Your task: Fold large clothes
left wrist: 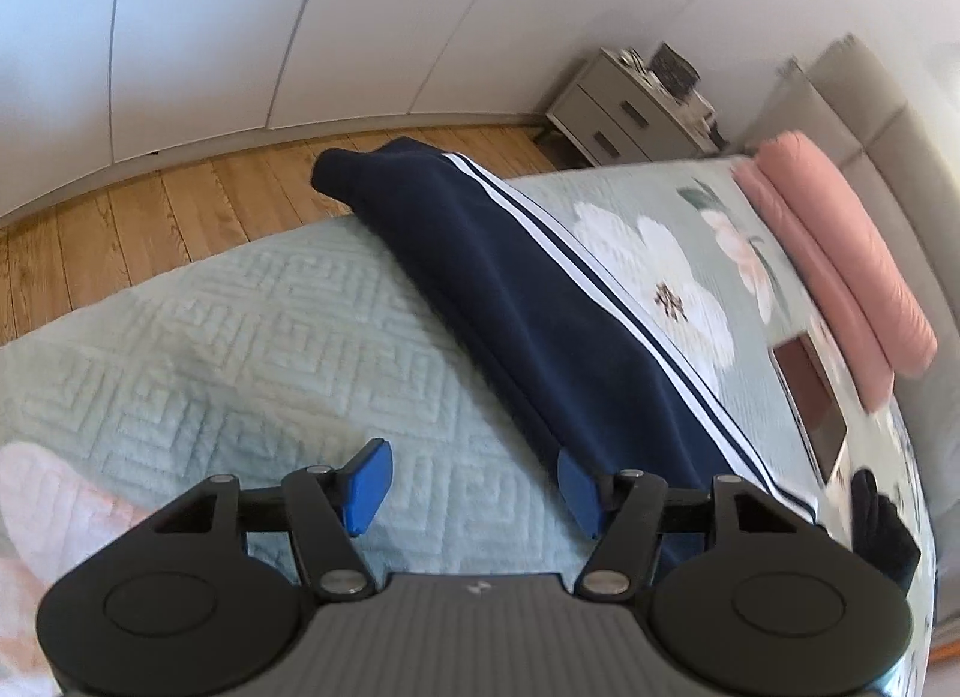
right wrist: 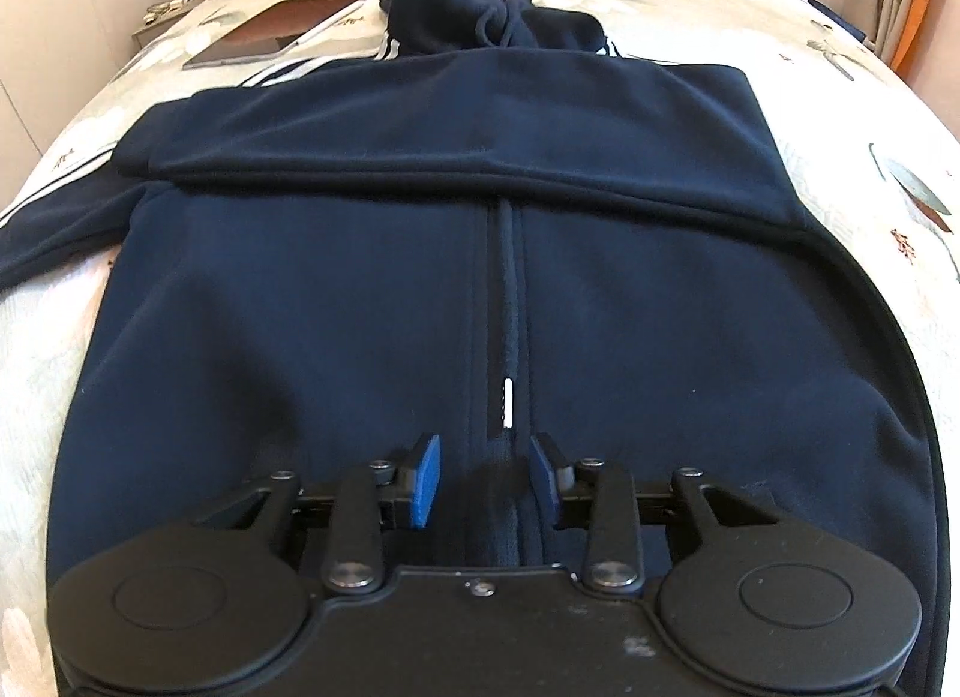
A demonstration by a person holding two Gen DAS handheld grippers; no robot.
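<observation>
Both grippers open, nothing held: left gripper (left wrist: 474,487) by the striped sleeve (left wrist: 540,301), right gripper (right wrist: 485,472) straddling hoodie (right wrist: 360,289) zipper (right wrist: 509,397), prob. lining up next fold on bed (left wrist: 240,337).

The right claw's (right wrist: 485,478) body hides the navy hoodie's (right wrist: 360,301) hem; beside the hoodie, the tablet (left wrist: 810,397) is blurred.

A home bedroom. A bed (left wrist: 252,337) with a quilted floral bedspread fills both views, pink folded bedding (left wrist: 840,253) at its head edge. Beyond lie wooden floorboards (left wrist: 150,217), a bedside drawer unit (left wrist: 624,115) and white wardrobe doors (left wrist: 240,19).
</observation>
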